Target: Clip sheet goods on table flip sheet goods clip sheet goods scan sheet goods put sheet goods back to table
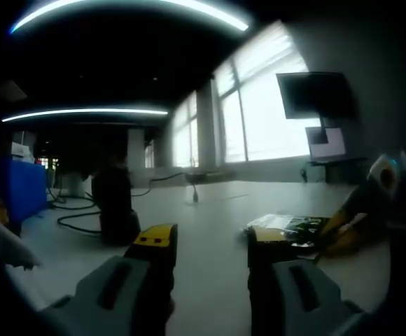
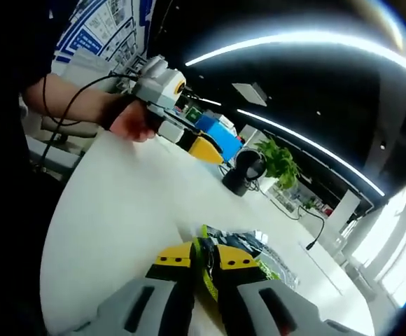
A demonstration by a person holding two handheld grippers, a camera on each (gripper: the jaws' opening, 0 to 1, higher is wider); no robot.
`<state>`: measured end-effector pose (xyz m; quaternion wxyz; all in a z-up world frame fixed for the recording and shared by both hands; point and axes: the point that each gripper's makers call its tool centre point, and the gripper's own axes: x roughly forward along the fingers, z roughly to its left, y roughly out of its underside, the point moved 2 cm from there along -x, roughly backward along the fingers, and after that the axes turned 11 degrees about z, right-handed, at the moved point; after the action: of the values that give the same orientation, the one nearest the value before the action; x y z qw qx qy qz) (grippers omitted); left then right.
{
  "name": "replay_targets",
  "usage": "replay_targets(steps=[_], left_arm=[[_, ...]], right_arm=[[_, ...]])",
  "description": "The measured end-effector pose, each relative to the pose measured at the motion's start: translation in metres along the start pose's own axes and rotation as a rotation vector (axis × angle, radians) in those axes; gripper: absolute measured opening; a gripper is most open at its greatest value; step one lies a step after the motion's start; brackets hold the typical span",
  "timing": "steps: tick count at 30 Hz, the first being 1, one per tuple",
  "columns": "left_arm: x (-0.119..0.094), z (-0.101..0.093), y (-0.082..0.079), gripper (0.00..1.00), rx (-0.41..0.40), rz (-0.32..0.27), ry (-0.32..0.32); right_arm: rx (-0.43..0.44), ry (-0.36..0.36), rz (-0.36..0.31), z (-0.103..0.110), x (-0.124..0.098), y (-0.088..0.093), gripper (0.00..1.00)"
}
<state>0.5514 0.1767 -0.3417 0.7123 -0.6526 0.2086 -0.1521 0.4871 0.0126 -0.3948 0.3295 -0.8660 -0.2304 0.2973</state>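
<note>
Right gripper (image 2: 204, 262) — jaws pinched on the packet (image 2: 248, 253) edge; left gripper (image 1: 210, 245) — jaws wide, empty, packet lying to its right.

Left claw (image 1: 210, 245) hovers with jaws apart; right claw (image 2: 204, 260) is closed, jaws nearly touching.

This looks like an open-plan office, though the dim fisheye views leave some doubt. Long ceiling light strips (image 1: 84, 112) cross the top of both views, tall windows (image 1: 252, 112) and a wall monitor (image 1: 313, 94) sit upper right of the left gripper view. A potted plant (image 2: 278, 162) and blue partitions (image 1: 22, 187) stand beyond the white table (image 2: 119, 203).
</note>
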Motion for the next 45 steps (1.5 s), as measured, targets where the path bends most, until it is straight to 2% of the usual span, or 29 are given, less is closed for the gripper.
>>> replay_targets(steps=[3,11,14,17,21,31,33,39,45], left_arm=[[0.0,0.0,0.0,0.33,0.0,0.0,0.0],[0.0,-0.001,0.0,0.33,0.002,0.003,0.001],[0.0,-0.001,0.001,0.33,-0.001,0.004,-0.001],[0.0,0.0,0.0,0.33,-0.004,0.003,-0.003],[0.0,0.0,0.0,0.33,-0.001,0.003,-0.006],[-0.001,-0.002,-0.001,0.35,0.017,0.001,-0.006],[-0.002,-0.001,-0.004,0.35,0.044,-0.014,-0.017],[-0.006,0.0,-0.009,0.32,0.056,-0.044,-0.029],[-0.005,-0.002,-0.007,0.34,0.071,-0.033,-0.029]], right_arm=[[0.013,0.001,-0.008,-0.001,-0.002,-0.001,0.0],[0.04,0.03,-0.016,-0.006,-0.002,-0.002,0.0],[0.15,0.017,-0.03,-0.01,-0.003,-0.003,0.0],[0.193,0.014,-0.032,-0.015,-0.004,-0.004,0.0],[0.202,0.037,-0.04,-0.022,-0.004,-0.007,0.0],[0.296,0.09,-0.077,-0.044,-0.008,-0.017,0.0],[0.315,0.09,-0.083,-0.048,-0.008,-0.019,0.0],[0.371,0.115,-0.088,-0.06,-0.011,-0.019,0.0],[0.393,0.133,-0.104,-0.067,-0.015,-0.022,0.0]])
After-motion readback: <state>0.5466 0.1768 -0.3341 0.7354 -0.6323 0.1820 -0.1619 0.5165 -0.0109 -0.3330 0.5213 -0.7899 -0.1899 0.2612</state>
